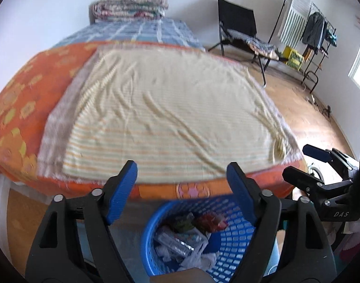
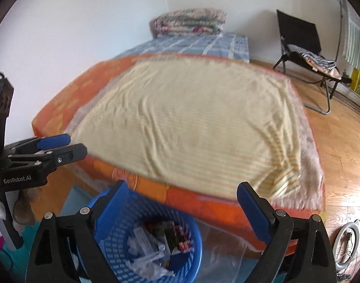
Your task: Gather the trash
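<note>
A blue perforated plastic basket [image 1: 236, 233] stands on the floor at the foot of the bed; it also shows in the right wrist view [image 2: 191, 233]. It holds trash [image 1: 180, 240]: clear plastic wrappers, a crumpled bag and coloured packets, also in the right wrist view [image 2: 156, 247]. My left gripper [image 1: 182, 176] is open and empty above the basket. My right gripper [image 2: 182, 200] is open and empty, also above the basket. Each gripper shows in the other's view, the right [image 1: 297, 162] and the left [image 2: 69, 146].
A bed with an orange cover [image 1: 26, 118] and a pale striped sheet [image 1: 170, 118] fills the middle. Folded quilts [image 1: 130, 6] lie at its far end. A black folding chair [image 1: 241, 30] and a clothes rack [image 1: 316, 37] stand on the wooden floor at the right.
</note>
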Motion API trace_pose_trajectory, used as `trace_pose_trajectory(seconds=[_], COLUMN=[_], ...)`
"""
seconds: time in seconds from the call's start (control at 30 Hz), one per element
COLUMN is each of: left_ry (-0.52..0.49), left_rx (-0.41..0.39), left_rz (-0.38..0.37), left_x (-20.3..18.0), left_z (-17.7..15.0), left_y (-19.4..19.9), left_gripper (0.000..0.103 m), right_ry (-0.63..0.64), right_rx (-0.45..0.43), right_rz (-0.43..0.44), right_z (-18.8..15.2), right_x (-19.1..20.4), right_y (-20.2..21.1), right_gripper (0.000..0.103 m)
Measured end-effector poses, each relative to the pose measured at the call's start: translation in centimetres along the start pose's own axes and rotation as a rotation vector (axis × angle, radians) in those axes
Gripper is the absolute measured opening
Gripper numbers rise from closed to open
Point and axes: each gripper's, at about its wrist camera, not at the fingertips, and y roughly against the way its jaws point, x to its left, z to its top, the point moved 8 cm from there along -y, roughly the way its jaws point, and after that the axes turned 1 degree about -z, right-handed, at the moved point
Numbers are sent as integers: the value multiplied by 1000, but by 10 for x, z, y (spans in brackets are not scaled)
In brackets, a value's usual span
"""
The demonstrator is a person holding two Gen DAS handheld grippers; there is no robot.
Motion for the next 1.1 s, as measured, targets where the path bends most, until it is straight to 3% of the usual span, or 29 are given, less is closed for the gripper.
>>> trace_pose_trajectory(seconds=[0.3,0.63,1.1], left_ry=[22,5,33], left_rx=[-114,-255,-232], left_rz=[4,13,25], left_x=[0,-6,-4], left_z=[35,68,73], left_y=[24,52,46], left_gripper=[89,100,100], right_ry=[-63,-109,-176], right_rx=[-131,-174,-177], right_rz=[-21,4,28], right_z=[33,54,60], right_x=[-10,-14,-27], right_y=[21,28,27], right_gripper=[103,103,103])
